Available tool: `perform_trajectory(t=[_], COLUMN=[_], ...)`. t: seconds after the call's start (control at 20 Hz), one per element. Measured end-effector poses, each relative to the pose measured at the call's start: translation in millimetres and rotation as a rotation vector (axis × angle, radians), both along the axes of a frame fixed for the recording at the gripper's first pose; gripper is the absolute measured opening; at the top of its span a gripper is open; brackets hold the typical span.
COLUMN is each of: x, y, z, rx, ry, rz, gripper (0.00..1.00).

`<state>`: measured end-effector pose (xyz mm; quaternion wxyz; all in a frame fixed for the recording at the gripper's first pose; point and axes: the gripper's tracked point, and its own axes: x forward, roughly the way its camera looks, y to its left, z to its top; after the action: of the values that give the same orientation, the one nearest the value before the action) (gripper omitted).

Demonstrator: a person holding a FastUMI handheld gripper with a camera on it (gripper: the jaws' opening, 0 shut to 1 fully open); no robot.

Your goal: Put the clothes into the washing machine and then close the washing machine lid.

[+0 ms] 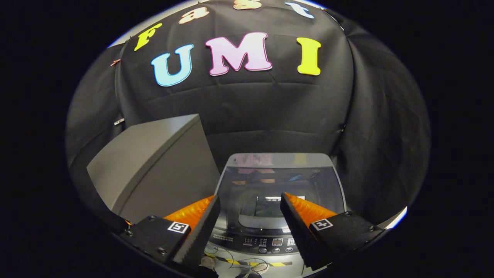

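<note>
Gripper view: I am looking down along my gripper (250,200), whose two fingers stand spread apart with nothing held between them. Below and just beyond the fingers sits a top-loading washing machine (276,160), grey, seen from above. Its lid (278,185) is a dark glass panel lying flat and closed over the tub, with faint reflections on it. Through the glass, between the fingertips, I can make out something dark inside the drum, but I cannot tell whether it is clothing. The control panel (270,242), with small buttons and a little display, runs along the near edge of the machine, between the bases of the fingers. To the left of the washer stands a grey cabinet (154,166), its top tilted in the fisheye view and close beside the machine. On the near floor, in front of the machine, I see a striped yellow-and-black tape (247,263) and some thin cables.
</note>
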<state>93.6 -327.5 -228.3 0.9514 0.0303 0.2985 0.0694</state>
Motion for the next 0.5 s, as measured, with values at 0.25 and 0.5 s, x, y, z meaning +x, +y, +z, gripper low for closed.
perform_trajectory(t=[0.25,0.5], x=[18.6,29.3], y=[30.0,66.4], z=[57.3,118.0], rx=[-0.006,0.010], ry=[-0.121,-0.246], rz=[-0.023,-0.047], gripper=[0.98,0.98])
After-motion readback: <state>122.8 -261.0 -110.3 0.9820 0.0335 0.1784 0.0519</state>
